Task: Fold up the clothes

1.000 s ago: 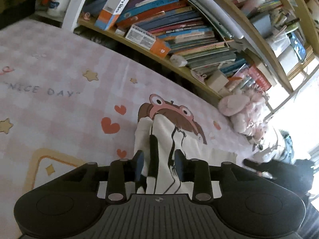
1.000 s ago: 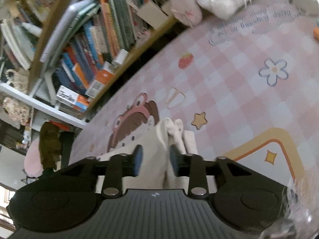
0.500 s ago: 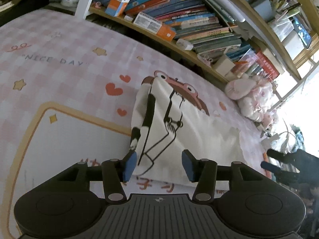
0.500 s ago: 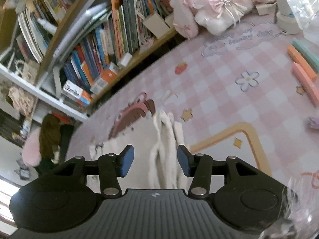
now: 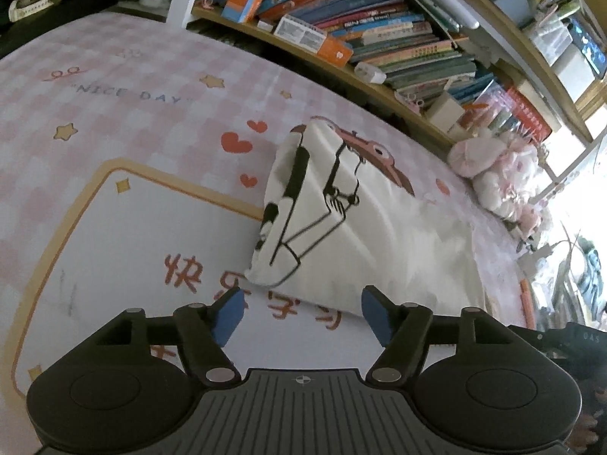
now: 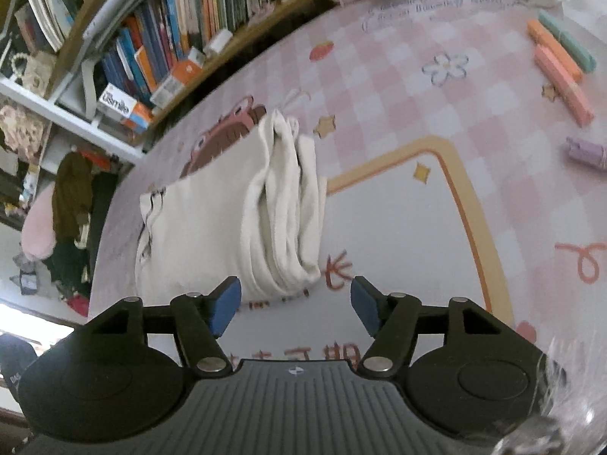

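A white garment with a black line drawing [image 5: 341, 223] lies folded into a compact bundle on the pink checked table mat [image 5: 132, 121]. In the right wrist view the same garment [image 6: 242, 204] shows its stacked folded edges on the right side. My left gripper [image 5: 301, 313] is open and empty, just in front of the garment's near edge. My right gripper [image 6: 294, 305] is open and empty, just in front of the garment's near end.
A low bookshelf full of books [image 5: 379, 34] runs along the far edge of the table. Pink plush toys [image 5: 497, 167] sit at the far right. Orange, pink and green markers [image 6: 557, 60] and a purple one [image 6: 586, 153] lie on the mat to the right.
Both grippers were shut on the garment a second ago. They have opened, let it go, and pulled back, leaving it folded on the mat.
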`<action>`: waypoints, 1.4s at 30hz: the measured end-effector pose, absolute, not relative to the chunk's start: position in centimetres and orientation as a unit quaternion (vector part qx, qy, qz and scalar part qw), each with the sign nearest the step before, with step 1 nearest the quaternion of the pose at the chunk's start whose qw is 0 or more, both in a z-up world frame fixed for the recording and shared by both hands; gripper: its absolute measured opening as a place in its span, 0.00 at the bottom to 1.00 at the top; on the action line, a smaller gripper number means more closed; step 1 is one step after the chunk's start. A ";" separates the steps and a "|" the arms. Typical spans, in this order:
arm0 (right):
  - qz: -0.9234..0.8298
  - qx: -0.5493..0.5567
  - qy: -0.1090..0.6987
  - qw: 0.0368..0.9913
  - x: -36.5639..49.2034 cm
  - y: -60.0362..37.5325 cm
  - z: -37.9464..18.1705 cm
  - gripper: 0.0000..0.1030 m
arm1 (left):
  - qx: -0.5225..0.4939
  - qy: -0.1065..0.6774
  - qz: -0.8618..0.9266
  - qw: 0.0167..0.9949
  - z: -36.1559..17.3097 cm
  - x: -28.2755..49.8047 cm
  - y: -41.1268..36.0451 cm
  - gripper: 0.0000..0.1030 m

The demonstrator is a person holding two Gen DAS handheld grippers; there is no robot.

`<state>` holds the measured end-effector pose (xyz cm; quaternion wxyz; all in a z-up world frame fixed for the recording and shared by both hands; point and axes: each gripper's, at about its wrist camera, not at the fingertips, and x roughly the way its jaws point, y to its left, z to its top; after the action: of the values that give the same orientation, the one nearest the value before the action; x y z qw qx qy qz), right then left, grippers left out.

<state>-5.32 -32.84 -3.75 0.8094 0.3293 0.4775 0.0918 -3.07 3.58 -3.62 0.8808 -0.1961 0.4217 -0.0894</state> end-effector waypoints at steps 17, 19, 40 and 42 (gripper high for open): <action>0.095 0.340 0.494 0.794 -3.0 -33.4 -4.4 0.77 | -0.207 0.429 -0.068 0.877 -4.0 -1.1 5.2 0.69; 0.087 0.354 0.499 0.786 -2.4 -33.3 -4.9 0.77 | -0.230 0.438 -0.065 0.867 -4.7 -0.2 6.0 0.69; 0.078 0.303 0.473 0.824 -0.3 -28.8 -3.5 0.25 | -0.229 0.446 -0.116 0.857 -5.0 3.0 4.2 0.18; 0.087 0.264 0.451 0.848 -0.8 -27.8 -2.3 0.23 | -0.203 0.439 -0.121 0.867 -4.4 2.7 3.6 0.18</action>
<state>-0.80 -27.84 -2.28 0.8482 0.2636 0.4510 0.0874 2.68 3.62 -4.45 0.8668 -0.2028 0.4394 -0.1206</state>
